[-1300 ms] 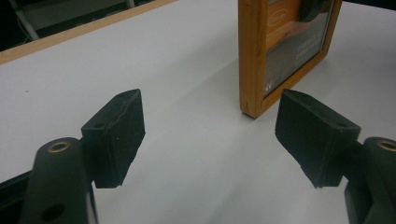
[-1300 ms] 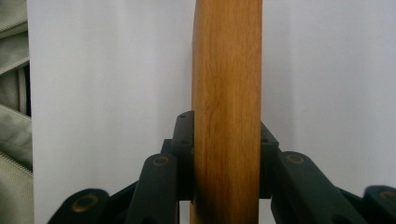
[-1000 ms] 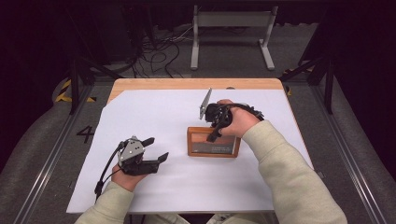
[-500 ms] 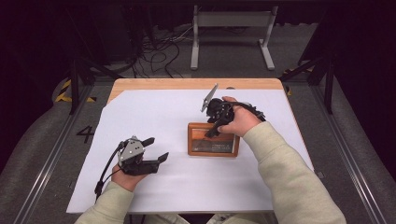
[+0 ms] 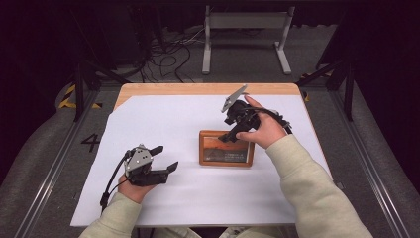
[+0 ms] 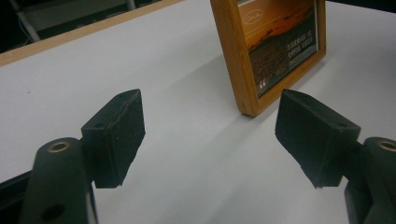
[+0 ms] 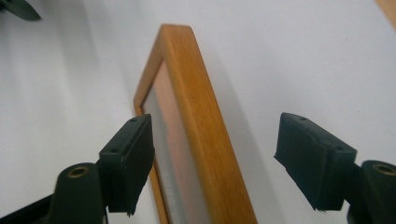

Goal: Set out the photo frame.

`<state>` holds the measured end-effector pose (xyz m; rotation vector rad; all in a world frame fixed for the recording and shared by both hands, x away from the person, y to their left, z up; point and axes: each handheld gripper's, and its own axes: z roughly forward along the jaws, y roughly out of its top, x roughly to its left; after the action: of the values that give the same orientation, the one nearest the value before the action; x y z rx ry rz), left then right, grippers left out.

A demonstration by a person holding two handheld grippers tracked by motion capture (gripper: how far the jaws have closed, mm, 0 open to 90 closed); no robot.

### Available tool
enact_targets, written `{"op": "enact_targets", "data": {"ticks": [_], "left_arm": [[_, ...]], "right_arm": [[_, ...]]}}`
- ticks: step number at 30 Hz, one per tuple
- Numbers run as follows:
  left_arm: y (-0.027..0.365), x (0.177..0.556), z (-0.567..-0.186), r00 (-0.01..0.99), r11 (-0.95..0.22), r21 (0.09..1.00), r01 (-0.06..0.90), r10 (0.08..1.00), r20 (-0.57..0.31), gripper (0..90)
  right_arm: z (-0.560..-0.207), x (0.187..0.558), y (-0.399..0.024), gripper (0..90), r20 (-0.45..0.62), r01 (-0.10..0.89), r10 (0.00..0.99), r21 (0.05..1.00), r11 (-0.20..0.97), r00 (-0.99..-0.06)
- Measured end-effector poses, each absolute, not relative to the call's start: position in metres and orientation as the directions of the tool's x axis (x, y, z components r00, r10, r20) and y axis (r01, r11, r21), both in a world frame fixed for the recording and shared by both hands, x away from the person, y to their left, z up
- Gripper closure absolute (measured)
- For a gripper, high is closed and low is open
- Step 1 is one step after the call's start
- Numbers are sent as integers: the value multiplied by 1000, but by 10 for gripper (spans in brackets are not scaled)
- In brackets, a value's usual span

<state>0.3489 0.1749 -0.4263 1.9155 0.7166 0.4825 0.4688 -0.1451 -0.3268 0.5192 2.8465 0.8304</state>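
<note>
Your right gripper [image 5: 233, 135] has just been opening its jaws and has lifted a little off the top edge of the wooden picture frame [image 5: 226, 148], which a second ago it was pinching. Its own view now shows the frame's top rail [image 7: 196, 116] running up between the two black pads with a clear gap on either side, so nothing is gripped any more (the frame sits between the jaws but untouched). That frame stands upright on its own, just right of centre in the high view, on the white sheet [image 5: 173, 198] that covers the table; it has kept its place through the release, which suggests the setting-down is done. Your left gripper [image 5: 167, 159] rests at the lower left of the high view, jaws wide apart and empty, pointing toward the frame's near corner [image 6: 252, 105]. From here, I judge you need only draw the right hand clear without brushing the rail.
</note>
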Motion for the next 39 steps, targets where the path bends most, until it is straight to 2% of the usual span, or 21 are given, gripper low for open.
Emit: {"op": "enact_targets", "data": {"ticks": [3, 6, 9, 17, 20, 22, 24, 29, 39], "left_arm": [[175, 349, -427, 744, -333, 903, 272, 667, 21, 244], [175, 348, -426, 744, -332, 903, 273, 668, 21, 244], [175, 348, -426, 743, -327, 905, 272, 669, 18, 244], [175, 349, -426, 740, -323, 905, 279, 673, 12, 243], [175, 349, -426, 737, -321, 905, 280, 676, 12, 243], [176, 349, -425, 735, -321, 905, 279, 678, 14, 243], [177, 349, -425, 734, -320, 905, 279, 679, 13, 243], [178, 350, -426, 731, -319, 905, 281, 682, 14, 243], [188, 349, -428, 713, -314, 904, 290, 701, 14, 243]], "right_arm": [[-318, 455, -160, 223, -2, 380, 464, 572, 727, -886], [-312, 442, -177, 205, -38, 353, 480, 626, 695, -877], [-309, 432, -191, 147, -55, 330, 487, 669, 666, -871], [-309, 408, -232, 69, -35, 348, 556, 747, 567, -831], [-312, 403, -243, 63, -58, 316, 565, 781, 539, -823], [-315, 400, -249, 31, -30, 330, 576, 796, 508, -817], [-317, 397, -256, 31, 0, 347, 582, 803, 485, -813], [-324, 390, -270, 34, -2, 358, 611, 808, 468, -792], [-365, 372, -290, 24, 10, 359, 670, 851, 384, -742]]}}
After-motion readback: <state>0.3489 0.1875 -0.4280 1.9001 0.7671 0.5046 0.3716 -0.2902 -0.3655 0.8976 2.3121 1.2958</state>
